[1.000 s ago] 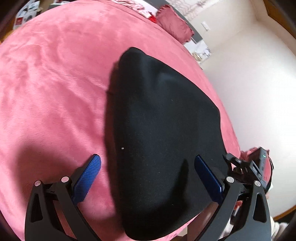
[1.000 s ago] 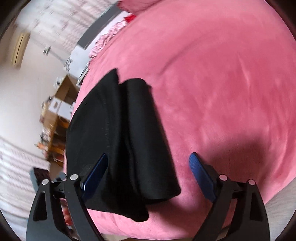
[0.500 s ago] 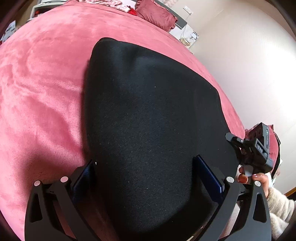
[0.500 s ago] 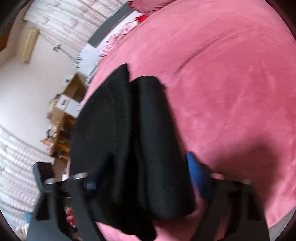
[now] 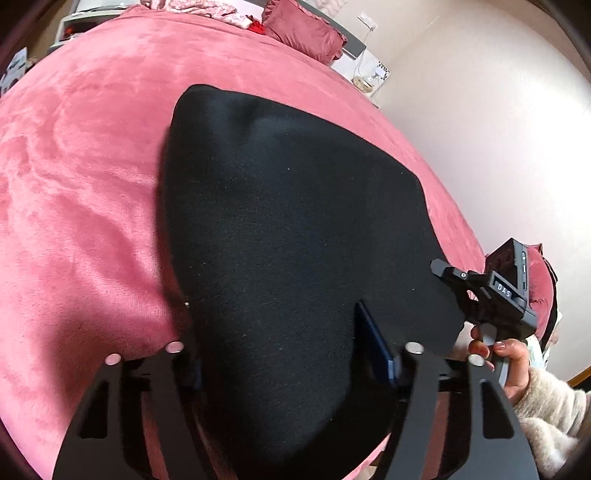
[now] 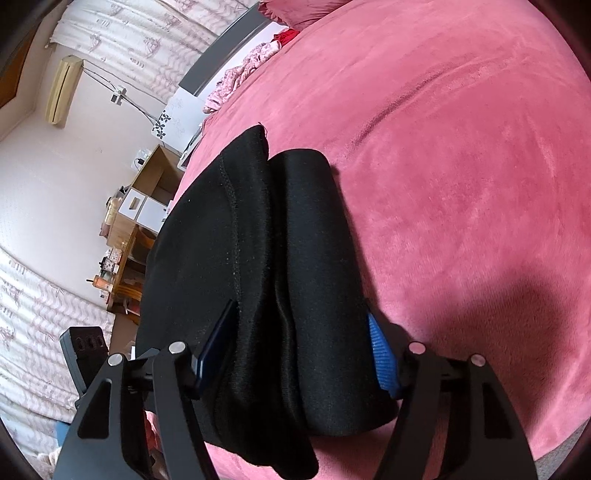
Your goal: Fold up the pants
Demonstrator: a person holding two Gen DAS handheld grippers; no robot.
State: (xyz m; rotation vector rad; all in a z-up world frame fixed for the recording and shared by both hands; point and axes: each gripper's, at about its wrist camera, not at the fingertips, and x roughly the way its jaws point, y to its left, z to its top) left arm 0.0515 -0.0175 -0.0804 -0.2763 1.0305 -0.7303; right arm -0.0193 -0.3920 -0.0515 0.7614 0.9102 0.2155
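Both claws closing on black pants (image 5: 295, 229)

Folded pants (image 5: 291, 236) on the bed (image 5: 81, 177), near its front edge, pillow (image 5: 303, 29) behind.

Black pants (image 5: 288, 236) on a pink blanket (image 5: 92, 177)

The grippers are black with blue pads (image 6: 382, 354); a dark red pillow (image 5: 303, 33), cream walls, a cream sleeve (image 5: 550, 410) and pink-and-white patterned curtains (image 6: 33, 314) sit around them.
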